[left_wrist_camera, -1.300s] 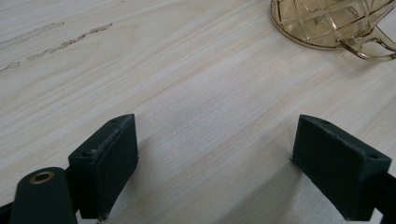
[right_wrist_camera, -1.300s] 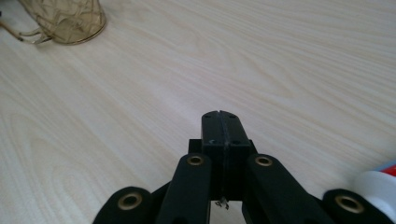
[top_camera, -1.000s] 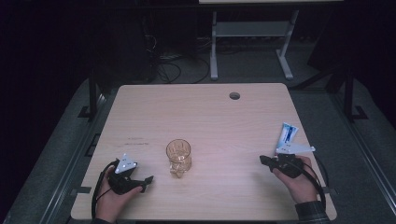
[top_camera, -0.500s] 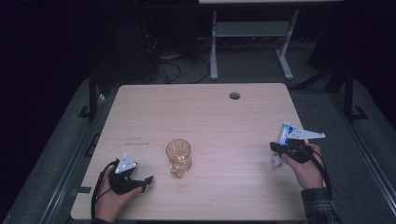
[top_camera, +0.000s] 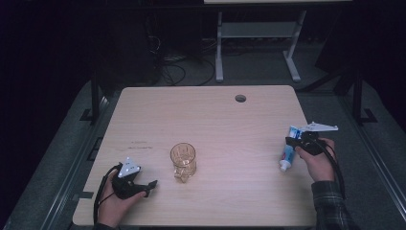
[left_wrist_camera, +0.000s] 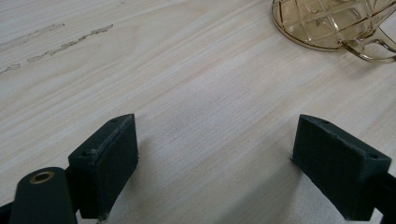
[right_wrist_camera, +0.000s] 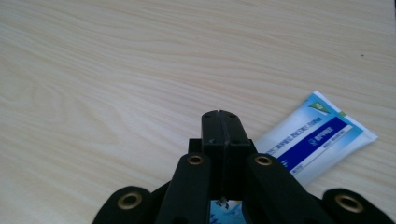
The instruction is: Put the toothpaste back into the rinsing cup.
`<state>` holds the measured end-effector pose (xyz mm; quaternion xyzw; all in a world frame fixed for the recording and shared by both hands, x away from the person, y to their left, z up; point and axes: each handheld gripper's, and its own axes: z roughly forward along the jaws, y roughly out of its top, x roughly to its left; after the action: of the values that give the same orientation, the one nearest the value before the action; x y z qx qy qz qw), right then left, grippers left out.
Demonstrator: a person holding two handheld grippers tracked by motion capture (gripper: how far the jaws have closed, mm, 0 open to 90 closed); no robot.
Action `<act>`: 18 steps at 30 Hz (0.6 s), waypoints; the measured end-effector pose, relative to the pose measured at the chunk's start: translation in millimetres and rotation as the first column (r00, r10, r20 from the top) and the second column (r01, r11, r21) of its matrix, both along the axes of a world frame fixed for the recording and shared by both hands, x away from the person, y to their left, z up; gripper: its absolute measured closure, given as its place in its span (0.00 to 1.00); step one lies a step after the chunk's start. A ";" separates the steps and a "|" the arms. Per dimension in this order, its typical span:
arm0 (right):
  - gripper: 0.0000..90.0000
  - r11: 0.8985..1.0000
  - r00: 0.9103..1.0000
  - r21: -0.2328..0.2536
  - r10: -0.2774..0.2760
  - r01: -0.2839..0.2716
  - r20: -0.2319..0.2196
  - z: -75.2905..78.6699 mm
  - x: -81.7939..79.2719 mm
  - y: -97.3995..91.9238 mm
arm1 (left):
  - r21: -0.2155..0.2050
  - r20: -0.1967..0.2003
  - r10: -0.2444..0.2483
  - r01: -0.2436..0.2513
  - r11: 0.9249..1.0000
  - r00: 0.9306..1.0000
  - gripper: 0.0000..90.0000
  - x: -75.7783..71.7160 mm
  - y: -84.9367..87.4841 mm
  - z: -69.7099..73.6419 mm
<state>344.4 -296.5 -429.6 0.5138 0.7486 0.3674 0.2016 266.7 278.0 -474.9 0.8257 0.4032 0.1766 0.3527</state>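
In the high view, a pale wooden worktop (top_camera: pixel 210 120) stands in a dark room. The left claw (top_camera: pixel 146 186), held in a hand at the near left corner, lies low over the wood with its jaws pointing right. Just right of it, near the middle of the near half, stands an amber glass mug (top_camera: pixel 183 161) with a cut pattern, upright, apart from the claw. At the right edge the right claw (top_camera: pixel 292 143) is gripped in a hand with a plaid sleeve (top_camera: pixel 330 201) behind it. A toothpaste tube (top_camera: pixel 289 152), white and blue, lies under that claw with its cap toward the near side and its flat end toward the far side. A round hole (top_camera: pixel 240 98) sits in the far part of the worktop.

In the left gripper view, the left claw (left_wrist_camera: pixel 215 158) has its two black jaws set wide apart with bare wood between them. The mug's base and handle (left_wrist_camera: pixel 345 28) show at the far right, clear of the jaws.

In the right gripper view, the right claw (right_wrist_camera: pixel 220 121) has its jaws pressed together. The toothpaste tube (right_wrist_camera: pixel 317 135) passes beneath them, its flat end lying on the wood to the right; a bit of it shows below the jaws. Whether the pads pinch the tube cannot be told.
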 end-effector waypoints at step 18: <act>1.00 0.996 0.997 -0.025 -0.082 0.083 0.013 -0.2 26.0 -24.2 | 0.000 -0.001 -0.001 0.001 1.000 1.000 0.15 0.1 0.1 0.1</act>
<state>370.4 -320.7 -429.8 0.5396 0.7301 0.3523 0.2274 266.9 278.1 -474.8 0.8261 0.4029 0.1760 0.3526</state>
